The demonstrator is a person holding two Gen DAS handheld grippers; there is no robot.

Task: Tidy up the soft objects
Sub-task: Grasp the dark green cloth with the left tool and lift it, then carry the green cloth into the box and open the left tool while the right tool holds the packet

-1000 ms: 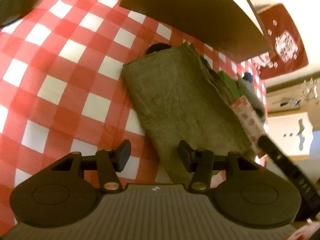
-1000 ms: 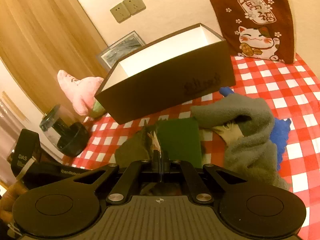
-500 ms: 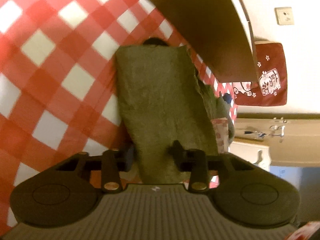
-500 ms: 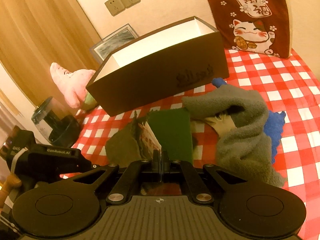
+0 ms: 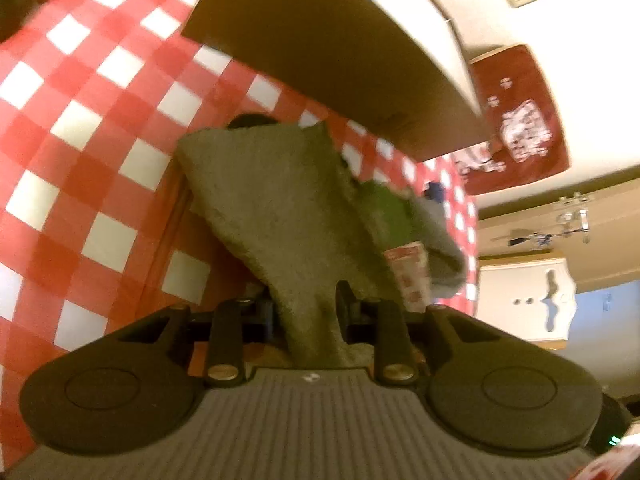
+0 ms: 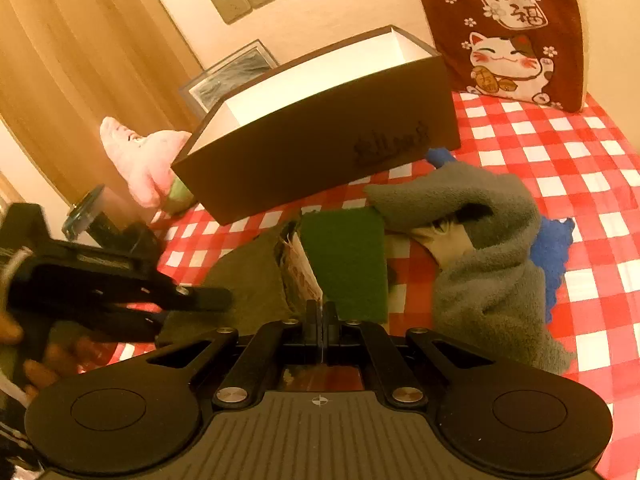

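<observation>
On a red-checked surface (image 6: pixel 560 160), the left hand-held gripper (image 5: pixel 306 312) is closing its jaws around the near edge of an olive-green towel (image 5: pixel 272 208), which lies folded just in front of the dark open box (image 6: pixel 320 148) and already rises between the two fingers. The right hand-held gripper (image 6: pixel 320 312) is pinched fully together on the thin edge of a printed paper tag (image 6: pixel 306 268) that stands up between the olive towel and a dark green cloth (image 6: pixel 344 260), both near the box's front wall. A grey fleece cloth (image 6: pixel 488 248) and a blue cloth (image 6: pixel 552 248) lie to the right of the green one, farther from the box's left corner.

The step appears to be securing the towel for a lift toward the box. Done well, the left jaws should finish biting through all the folded layers, not just the top one, before any raise, or the towel may unfold and drag. The right grip on the tag looks useful as a steadying hold, and the lift should clear the box's front rim without sweeping the neighbouring cloths.
</observation>
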